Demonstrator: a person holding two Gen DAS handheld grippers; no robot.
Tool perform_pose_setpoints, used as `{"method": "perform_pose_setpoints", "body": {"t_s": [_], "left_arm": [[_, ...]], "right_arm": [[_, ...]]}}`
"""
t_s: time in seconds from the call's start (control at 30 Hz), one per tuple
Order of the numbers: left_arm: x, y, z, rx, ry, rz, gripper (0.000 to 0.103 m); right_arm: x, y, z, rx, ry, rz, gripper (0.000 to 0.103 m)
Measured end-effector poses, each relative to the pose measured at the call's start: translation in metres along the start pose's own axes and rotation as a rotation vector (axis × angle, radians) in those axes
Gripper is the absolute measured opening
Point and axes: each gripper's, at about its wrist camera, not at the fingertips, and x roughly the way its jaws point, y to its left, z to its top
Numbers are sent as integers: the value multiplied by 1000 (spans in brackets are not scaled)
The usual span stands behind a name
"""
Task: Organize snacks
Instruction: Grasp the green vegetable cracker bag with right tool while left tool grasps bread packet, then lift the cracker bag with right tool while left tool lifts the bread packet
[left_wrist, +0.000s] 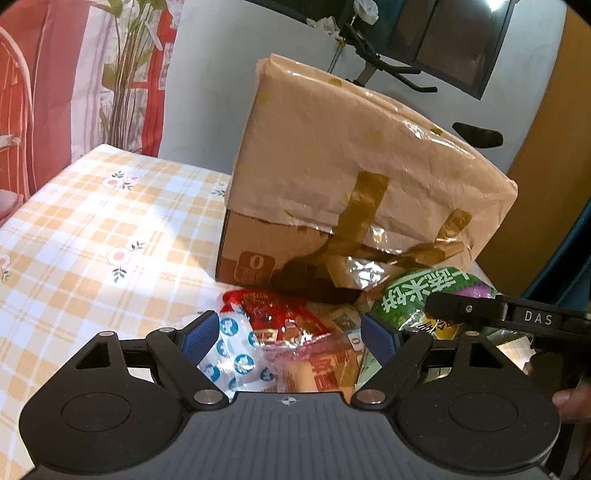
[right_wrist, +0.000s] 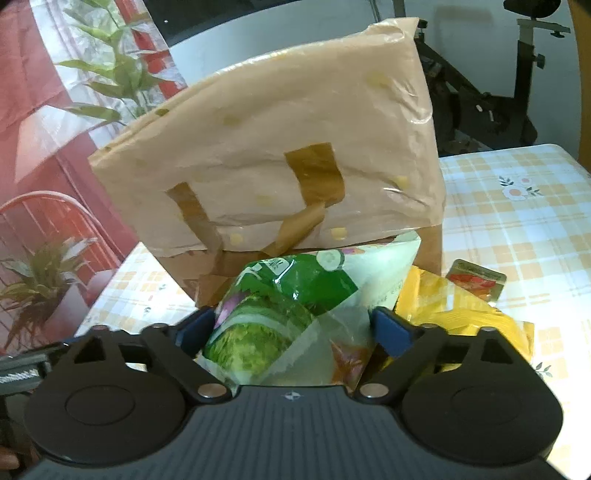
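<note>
1. Left gripper (left_wrist: 286, 334) jaws wide over the red packet (left_wrist: 275, 317); nothing gripped.
2. Right gripper (right_wrist: 291, 328) jaws wide astride the green bag (right_wrist: 291, 317); pads apparently not pressing; reaching step, closing comes next.
3. Beyond, the box (right_wrist: 280, 162); probably the snacks' destination.

A home room: checked floral tablecloth (left_wrist: 92, 236), red curtains (left_wrist: 44, 92), a houseplant (right_wrist: 110, 74) and exercise bike (right_wrist: 480, 103).
</note>
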Motion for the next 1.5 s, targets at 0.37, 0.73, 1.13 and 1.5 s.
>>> {"method": "perform_pose_setpoints", "body": {"t_s": [0.37,0.73,1.13,1.5], "left_arm": [[11,-14,-21,31,77,-34,85],[40,-21,-30,51,107,-2,86],[58,-16,-32,4,121,-21,93],[50,-13,-33,47,92,-52,78]], "right_arm": [[-24,11,-6,-67,-61,11,77],[-27,5,-7,-92,-64,2,75],[-25,0,-6,-91,-43,-6,77],[-25,2,-7,-101,-25,-18,78]]}}
